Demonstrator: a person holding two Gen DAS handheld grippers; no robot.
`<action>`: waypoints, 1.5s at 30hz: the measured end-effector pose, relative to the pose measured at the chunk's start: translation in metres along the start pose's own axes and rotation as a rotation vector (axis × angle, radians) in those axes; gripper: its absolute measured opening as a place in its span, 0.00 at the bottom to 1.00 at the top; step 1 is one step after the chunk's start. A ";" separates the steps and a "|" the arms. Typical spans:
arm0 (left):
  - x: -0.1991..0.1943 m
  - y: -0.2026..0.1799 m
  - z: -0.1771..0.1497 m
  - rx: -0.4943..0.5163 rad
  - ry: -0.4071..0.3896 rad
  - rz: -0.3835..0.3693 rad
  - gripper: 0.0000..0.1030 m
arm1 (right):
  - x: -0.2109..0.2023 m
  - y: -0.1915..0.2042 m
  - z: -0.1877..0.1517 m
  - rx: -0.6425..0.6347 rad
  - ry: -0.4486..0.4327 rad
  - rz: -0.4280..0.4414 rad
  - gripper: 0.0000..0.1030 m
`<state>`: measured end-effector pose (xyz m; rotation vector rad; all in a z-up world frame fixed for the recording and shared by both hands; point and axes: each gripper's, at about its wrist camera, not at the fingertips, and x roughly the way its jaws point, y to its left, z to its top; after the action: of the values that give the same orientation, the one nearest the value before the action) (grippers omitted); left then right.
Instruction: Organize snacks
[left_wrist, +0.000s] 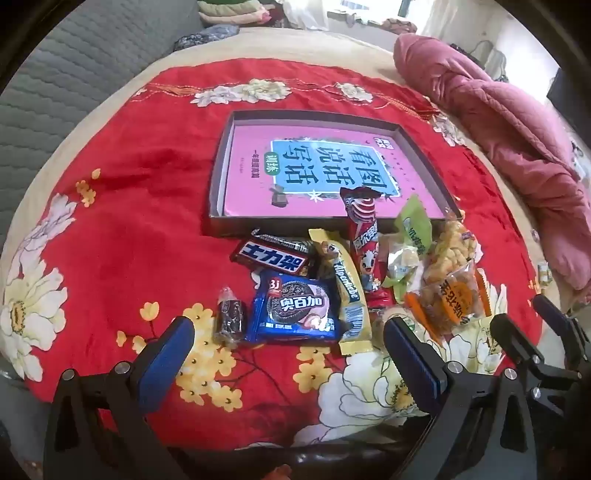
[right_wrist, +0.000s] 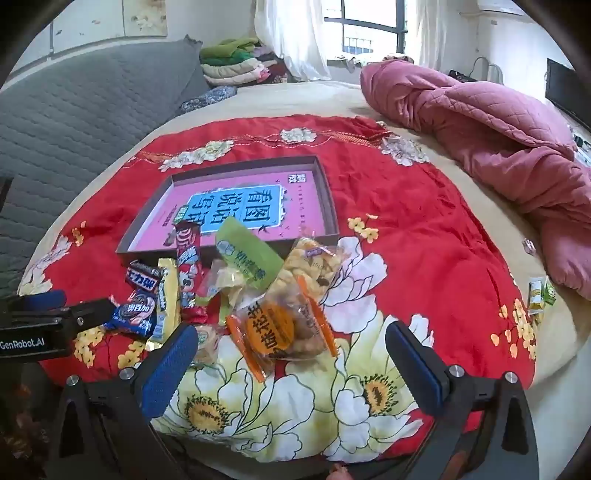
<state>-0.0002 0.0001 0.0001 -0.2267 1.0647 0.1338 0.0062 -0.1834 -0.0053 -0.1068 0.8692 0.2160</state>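
The left hand-held gripper is spread wide and empty just short of the blue cookie pack. The right hand-held gripper is equally wide, holding nothing, near the orange-edged snack bag. Beyond them the snacks lie heaped on the red floral bedspread, in front of the shallow box. Nothing looks sorted yet; the whole job remains.

A home bedroom — bed with red floral cloth, pink quilt, folded clothes, curtained window.
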 end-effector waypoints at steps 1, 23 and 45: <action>0.000 0.000 0.000 0.001 -0.001 0.002 0.99 | 0.000 0.001 -0.001 0.001 0.010 -0.002 0.99; 0.000 -0.005 -0.001 0.034 0.014 0.016 0.99 | -0.002 0.004 0.000 -0.014 -0.016 -0.006 0.99; 0.000 -0.007 -0.001 0.040 0.015 0.012 0.99 | -0.001 0.006 0.000 -0.013 -0.017 -0.005 0.99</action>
<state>0.0003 -0.0071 0.0001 -0.1850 1.0831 0.1215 0.0045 -0.1778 -0.0043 -0.1189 0.8509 0.2171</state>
